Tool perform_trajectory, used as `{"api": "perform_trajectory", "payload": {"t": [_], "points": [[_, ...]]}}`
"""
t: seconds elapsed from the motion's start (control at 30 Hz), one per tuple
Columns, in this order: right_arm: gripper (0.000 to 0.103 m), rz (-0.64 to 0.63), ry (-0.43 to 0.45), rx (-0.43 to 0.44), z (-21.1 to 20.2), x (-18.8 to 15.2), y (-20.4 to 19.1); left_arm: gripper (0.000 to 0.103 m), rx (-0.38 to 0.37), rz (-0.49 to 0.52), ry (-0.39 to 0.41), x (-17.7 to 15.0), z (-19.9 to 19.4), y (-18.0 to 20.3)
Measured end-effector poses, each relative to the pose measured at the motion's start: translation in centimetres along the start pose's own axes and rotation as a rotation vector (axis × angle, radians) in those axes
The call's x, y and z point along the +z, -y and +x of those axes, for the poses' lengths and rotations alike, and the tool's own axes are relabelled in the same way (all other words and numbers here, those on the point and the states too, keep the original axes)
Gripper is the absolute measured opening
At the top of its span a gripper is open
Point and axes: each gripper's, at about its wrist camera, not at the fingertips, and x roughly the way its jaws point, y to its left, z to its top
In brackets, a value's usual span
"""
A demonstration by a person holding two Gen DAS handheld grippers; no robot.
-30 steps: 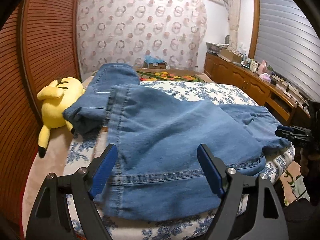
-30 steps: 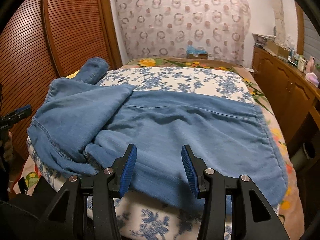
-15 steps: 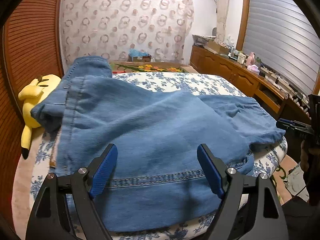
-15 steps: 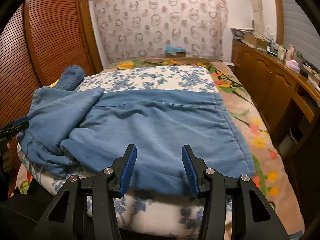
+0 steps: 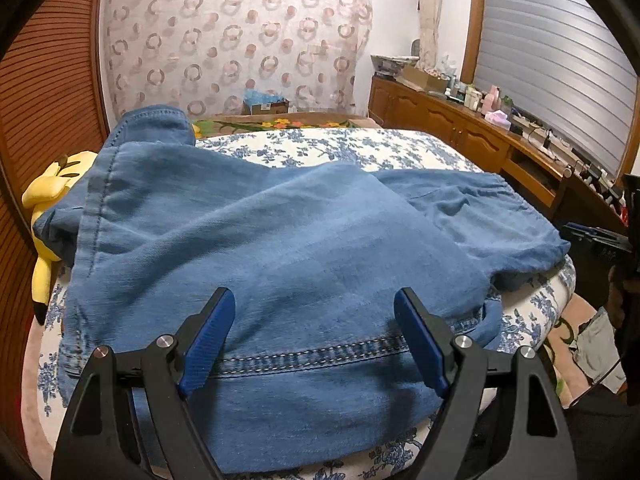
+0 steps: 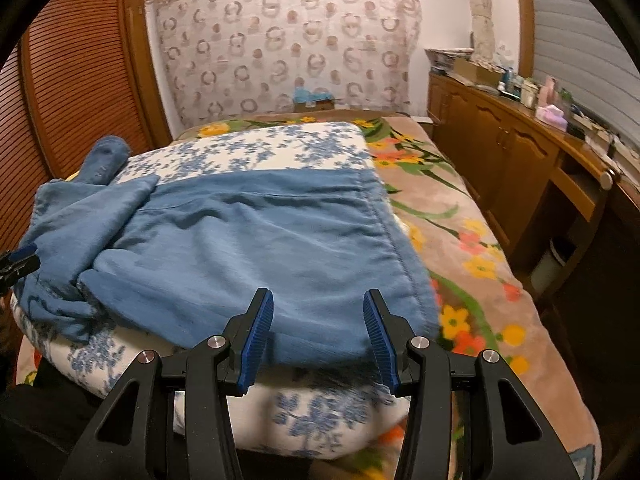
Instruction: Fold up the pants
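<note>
Pants [image 5: 280,240] of blue denim, spread loosely across the floral bedspread [image 5: 340,148] of the bed, partly doubled over, with one leg end [image 5: 152,124] raised toward the far left near a yellow plush toy [image 5: 44,216]. The left hand-held gripper [image 5: 316,336] hovers over the stitched hem at the near edge, fingers spread wide and holding nothing. The right hand-held gripper [image 6: 318,332] likewise stands spread and empty, poised at the near edge of the cloth close to its right-hand seam [image 6: 396,248], where the fabric overhangs the bed.

Likely faults from here: a pinch that catches only the top layer of denim would drag it off the layer below and skew the fold; a pinch taken too deep might gather the bedspread with the cloth. The bunched, crumpled fabric [image 6: 60,300] at the left of the right wrist view would probably be trapped as a lump if folded over without smoothing. Uneven lifting by the two sides could slide the overhanging edge off the bed.

Containers: an open box [image 6: 314,100] stands beyond the bed's far end, holding something pale blue, too small to identify. Boxes and small bottles crowd the wooden sideboard [image 6: 520,148]; their contents cannot be made out.
</note>
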Motion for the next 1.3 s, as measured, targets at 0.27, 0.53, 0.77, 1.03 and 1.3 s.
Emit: {"api": "perform_trajectory", "payload": {"t": [0.27, 0.53, 0.77, 1.03, 1.3], "points": [[0.049, 0.045, -0.025, -0.050, 0.4, -0.5, 2.3, 0.082, 0.019, 0.006, -0.021, -0.7, 1.3, -0.1], [0.049, 0.068, -0.040, -0.056, 0.9, -0.7, 3.1, 0.083, 0.053, 0.027, -0.019, -1.0, 1.7, 0.2], [0.049, 0.089, -0.051, -0.060, 1.6, -0.9, 4.0, 0.086, 0.061, 0.046, -0.010, -1.1, 1.6, 0.3], [0.049, 0.137, -0.073, -0.079, 2.6, -0.8, 5.4, 0.086, 0.063, 0.043, -0.008, -1.1, 1.6, 0.2], [0.049, 0.215, -0.064, -0.034, 3.9, -0.4, 6.0, 0.086, 0.062, 0.044, -0.007, -1.2, 1.6, 0.1]]}}
